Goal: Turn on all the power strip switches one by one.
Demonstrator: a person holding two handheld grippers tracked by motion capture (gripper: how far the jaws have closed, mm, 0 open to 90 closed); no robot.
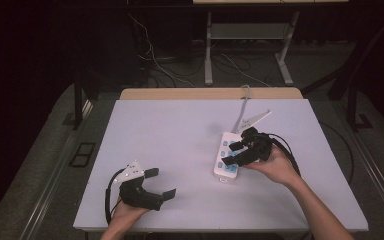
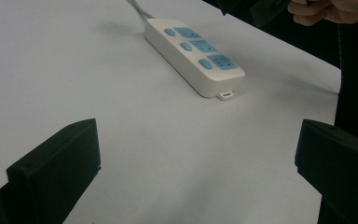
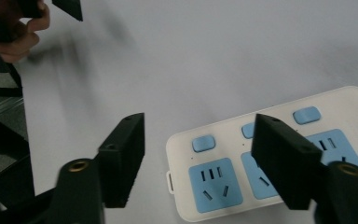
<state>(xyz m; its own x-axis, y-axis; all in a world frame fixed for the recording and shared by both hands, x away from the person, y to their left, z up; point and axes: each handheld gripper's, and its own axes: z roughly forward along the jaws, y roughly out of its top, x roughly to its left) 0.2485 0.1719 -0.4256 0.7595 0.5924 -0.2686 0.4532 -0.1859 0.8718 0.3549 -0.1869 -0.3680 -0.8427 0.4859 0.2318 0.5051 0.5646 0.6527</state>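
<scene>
Nearest the high camera, the left tongs (image 1: 159,182) rest low at the front left of the tabletop (image 1: 170,130), spread wide with nothing between them, the hand (image 1: 125,212) behind them lying flat. Right of centre lies the white power strip (image 1: 226,157), its cord (image 1: 242,107) running toward the far edge. Rigid plastic, fairly light and smooth, it will probably slide if nudged; gripping across its narrow width near one end looks safest. Above its near end hover the right tongs (image 1: 236,153), half spread and straddling the blue sockets (image 3: 209,184) without pressing them, the right hand (image 1: 275,165) reaching in from the side, wrist bent.
</scene>
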